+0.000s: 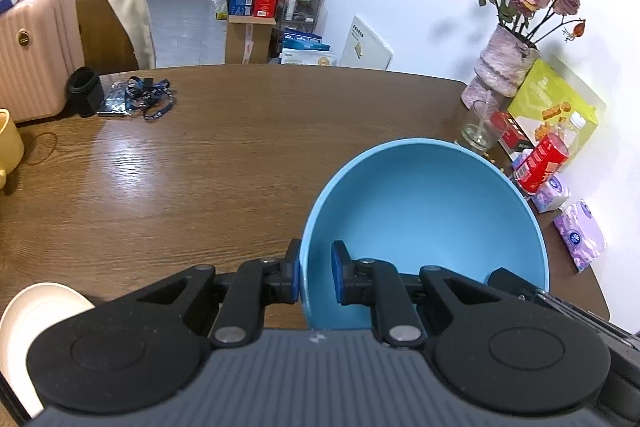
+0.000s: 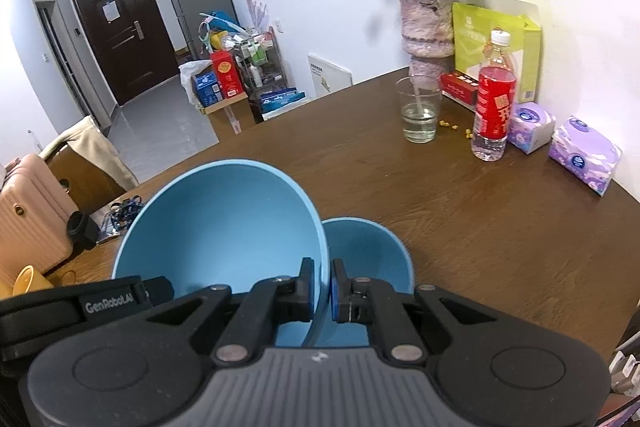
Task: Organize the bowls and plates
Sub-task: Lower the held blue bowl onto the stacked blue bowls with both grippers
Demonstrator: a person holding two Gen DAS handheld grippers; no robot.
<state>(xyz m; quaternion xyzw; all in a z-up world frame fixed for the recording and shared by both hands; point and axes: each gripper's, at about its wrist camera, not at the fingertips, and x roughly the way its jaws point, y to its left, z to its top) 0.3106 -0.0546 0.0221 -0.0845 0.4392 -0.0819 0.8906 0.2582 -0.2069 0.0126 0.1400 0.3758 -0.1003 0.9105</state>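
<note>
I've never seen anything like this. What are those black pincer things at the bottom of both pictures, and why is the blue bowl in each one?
Those are two hand-held grippers that a person carries, one in each hand. Each has a wide-angle camera looking along its fingers, so you get one picture per hand. The left gripper and the right gripper both pinch the rim of the same large blue bowl, on opposite sides. A smaller blue bowl sits just behind it in the right hand's view. Around them on the wooden table are a glass of water, a red-labelled bottle, tissue packs and a vase of dried roses.
</note>
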